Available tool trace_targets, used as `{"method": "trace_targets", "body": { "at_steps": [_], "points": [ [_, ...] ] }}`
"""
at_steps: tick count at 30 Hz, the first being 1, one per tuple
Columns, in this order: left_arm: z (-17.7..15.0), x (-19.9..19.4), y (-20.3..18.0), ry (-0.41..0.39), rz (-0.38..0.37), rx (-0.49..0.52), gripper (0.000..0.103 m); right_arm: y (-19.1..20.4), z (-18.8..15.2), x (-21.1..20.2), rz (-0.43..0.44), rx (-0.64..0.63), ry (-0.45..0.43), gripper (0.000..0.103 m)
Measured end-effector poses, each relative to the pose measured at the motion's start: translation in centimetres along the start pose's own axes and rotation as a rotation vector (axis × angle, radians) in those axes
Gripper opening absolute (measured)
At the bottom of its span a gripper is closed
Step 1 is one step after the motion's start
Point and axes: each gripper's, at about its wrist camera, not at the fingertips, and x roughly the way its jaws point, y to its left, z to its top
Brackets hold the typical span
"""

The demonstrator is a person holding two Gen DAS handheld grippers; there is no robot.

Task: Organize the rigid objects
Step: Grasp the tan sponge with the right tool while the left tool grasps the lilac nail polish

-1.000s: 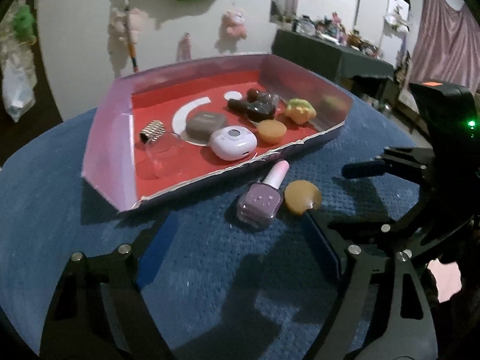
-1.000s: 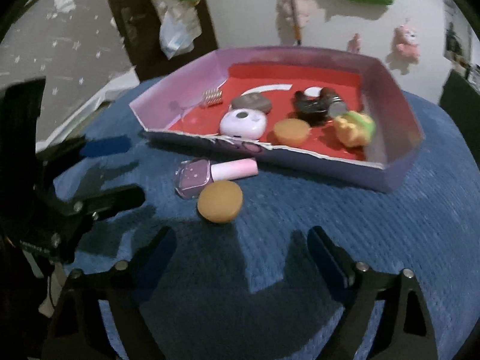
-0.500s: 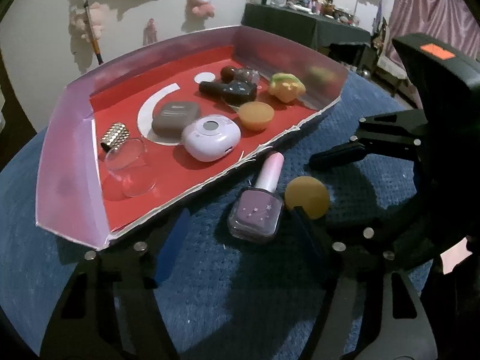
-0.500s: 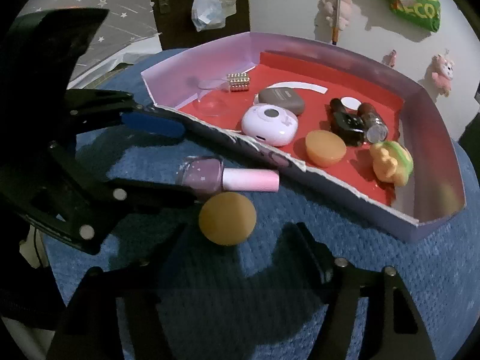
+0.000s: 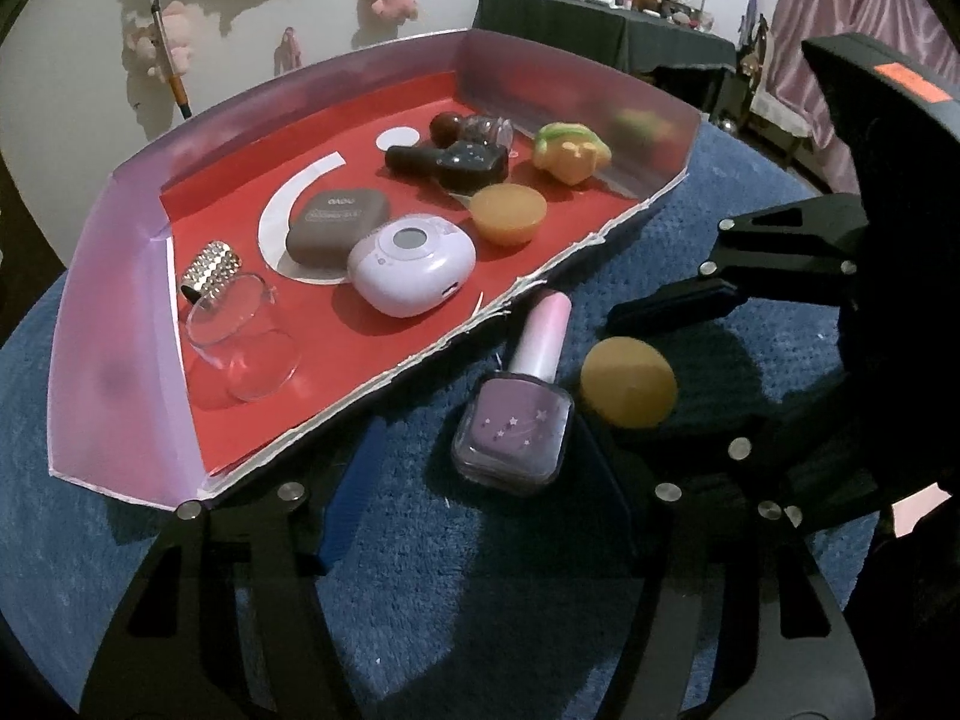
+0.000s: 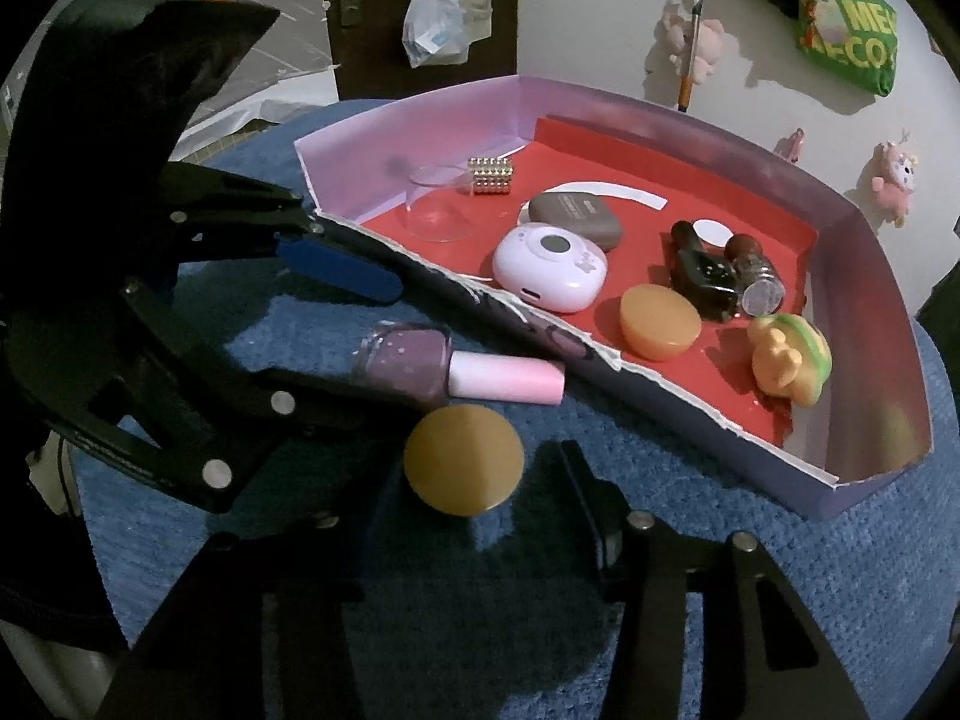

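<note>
A purple nail polish bottle with a pink cap lies on the blue cloth just outside the box; it also shows in the right wrist view. An orange round piece lies beside it, and shows in the right wrist view too. My left gripper is open with its fingers on either side of the bottle. My right gripper is open around the orange piece. The pink box with a red floor holds several small objects.
Inside the box are a white round device, a grey case, a clear cup, an orange puck, a dark bottle and a yellow-green toy. A wall with hung toys stands behind.
Both grippers have moved forward and down. The left one now straddles the nail polish bottle and the right one straddles the orange piece. The objects have not moved.
</note>
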Motion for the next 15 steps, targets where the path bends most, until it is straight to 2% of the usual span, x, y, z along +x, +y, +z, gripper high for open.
{"method": "trace_targets", "body": {
  "at_steps": [3, 6, 13, 15],
  "points": [
    [0.07, 0.29, -0.01, 0.002, -0.006, -0.002, 0.062, 0.06, -0.12, -0.08, -0.004, -0.006, 0.000, 0.051],
    [0.22, 0.49, -0.08, 0.005, -0.024, -0.003, 0.053, 0.11, -0.23, -0.14, -0.007, -0.013, -0.003, 0.050],
    [0.69, 1.02, -0.37, -0.003, -0.022, 0.001, 0.050, 0.08, -0.31, -0.21, 0.003, -0.023, -0.010, 0.047],
    [0.72, 1.06, -0.34, -0.008, -0.037, 0.000, 0.042, 0.13, -0.22, -0.16, 0.010, -0.029, -0.017, 0.043]
  ]
}}
